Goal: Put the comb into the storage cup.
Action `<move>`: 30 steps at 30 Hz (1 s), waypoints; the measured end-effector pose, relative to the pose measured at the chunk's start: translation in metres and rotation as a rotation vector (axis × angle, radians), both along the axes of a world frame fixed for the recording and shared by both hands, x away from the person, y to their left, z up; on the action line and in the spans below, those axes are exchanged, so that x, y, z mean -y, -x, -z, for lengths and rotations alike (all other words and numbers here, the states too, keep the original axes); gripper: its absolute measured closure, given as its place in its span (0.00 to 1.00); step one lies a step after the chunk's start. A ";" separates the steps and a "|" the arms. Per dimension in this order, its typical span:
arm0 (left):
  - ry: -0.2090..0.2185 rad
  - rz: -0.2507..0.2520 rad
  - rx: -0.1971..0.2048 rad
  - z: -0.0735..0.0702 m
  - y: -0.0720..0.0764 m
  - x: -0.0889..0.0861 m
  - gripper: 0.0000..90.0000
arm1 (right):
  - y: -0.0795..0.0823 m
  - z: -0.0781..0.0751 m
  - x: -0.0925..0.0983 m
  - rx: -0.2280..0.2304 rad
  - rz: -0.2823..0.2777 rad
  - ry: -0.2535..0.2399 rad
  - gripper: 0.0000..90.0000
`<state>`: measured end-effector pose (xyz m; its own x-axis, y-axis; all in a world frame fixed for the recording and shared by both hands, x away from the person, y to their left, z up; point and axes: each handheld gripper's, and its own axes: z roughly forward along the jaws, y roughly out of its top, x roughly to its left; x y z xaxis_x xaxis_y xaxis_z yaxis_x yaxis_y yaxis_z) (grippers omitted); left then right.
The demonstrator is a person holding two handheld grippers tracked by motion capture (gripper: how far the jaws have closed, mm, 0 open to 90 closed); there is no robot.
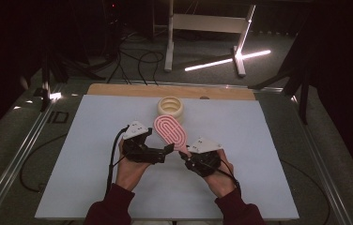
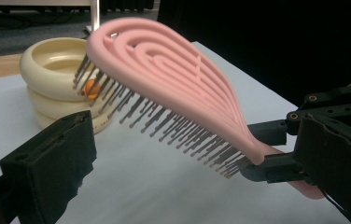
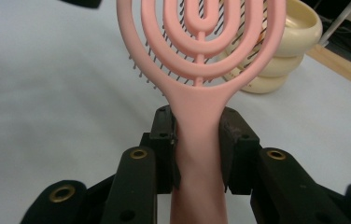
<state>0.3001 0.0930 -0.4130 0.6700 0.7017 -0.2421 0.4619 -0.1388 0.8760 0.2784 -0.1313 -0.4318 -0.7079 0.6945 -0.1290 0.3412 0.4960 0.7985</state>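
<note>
Right gripper (image 3: 197,140) is clamping the pink brush (image 1: 170,130) handle, head slanting toward upper left over the cream bowl (image 1: 170,108); left gripper (image 1: 167,151) is waiting wide-jawed beside it.

Brush (image 1: 170,131) between bowl (image 1: 170,108) behind, right hand-held gripper (image 1: 184,154) in front.

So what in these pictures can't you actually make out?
- Orange thing inside the cream bowl: left gripper view, mostly hidden behind the brush bristles; what it is I can't tell.
- End of the pink hairbrush handle: right gripper view, cut off by the bottom edge, between the right gripper jaws.
- Brush head's top: same view, cut off by the top edge.
- Room behind the table: high view, too dark.
</note>
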 end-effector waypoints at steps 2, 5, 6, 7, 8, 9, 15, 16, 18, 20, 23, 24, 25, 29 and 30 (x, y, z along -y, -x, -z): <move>0.003 -0.001 -0.002 0.000 0.000 0.001 0.00 | 0.000 0.000 0.000 0.004 0.002 -0.003 0.78; 0.014 0.002 -0.010 0.000 -0.001 0.003 0.00 | 0.001 -0.001 -0.001 0.014 0.002 -0.014 0.78; 0.015 0.003 -0.013 0.000 -0.001 0.005 0.00 | 0.001 -0.001 -0.002 0.019 0.000 -0.017 0.78; 0.017 0.007 -0.012 -0.001 -0.001 0.006 0.00 | 0.003 -0.002 -0.004 0.021 -0.003 -0.022 0.78; 0.019 0.006 -0.015 -0.001 -0.002 0.007 0.00 | 0.003 -0.002 -0.005 0.026 -0.005 -0.024 0.78; 0.023 0.006 -0.016 -0.001 -0.002 0.007 0.00 | 0.004 -0.002 -0.006 0.030 -0.007 -0.028 0.78; 0.041 0.022 -0.046 -0.001 -0.004 0.012 0.00 | 0.009 -0.002 -0.011 0.046 -0.018 -0.046 0.78; 0.042 0.022 -0.048 -0.001 -0.004 0.013 0.00 | 0.009 -0.002 -0.012 0.046 -0.022 -0.049 0.78; 0.043 0.024 -0.056 -0.002 -0.004 0.013 0.03 | 0.010 -0.001 -0.014 0.050 -0.026 -0.047 0.78; 0.039 0.027 -0.065 -0.002 -0.004 0.013 0.10 | 0.011 0.000 -0.016 0.053 -0.031 -0.044 0.78; 0.055 0.011 -0.076 -0.002 -0.004 0.012 0.19 | 0.011 0.001 -0.017 0.059 -0.030 -0.043 0.78; 0.065 0.010 -0.076 -0.002 -0.004 0.010 0.21 | 0.012 0.002 -0.017 0.063 -0.029 -0.041 0.78; 0.073 0.004 -0.080 -0.002 -0.004 0.009 0.24 | 0.012 0.002 -0.017 0.068 -0.027 -0.037 0.78; 0.076 -0.011 -0.081 -0.002 -0.003 0.008 0.37 | 0.012 0.002 -0.017 0.068 -0.031 -0.038 0.78; 0.074 -0.024 -0.080 -0.003 -0.003 0.008 0.40 | 0.012 0.002 -0.017 0.069 -0.031 -0.037 0.78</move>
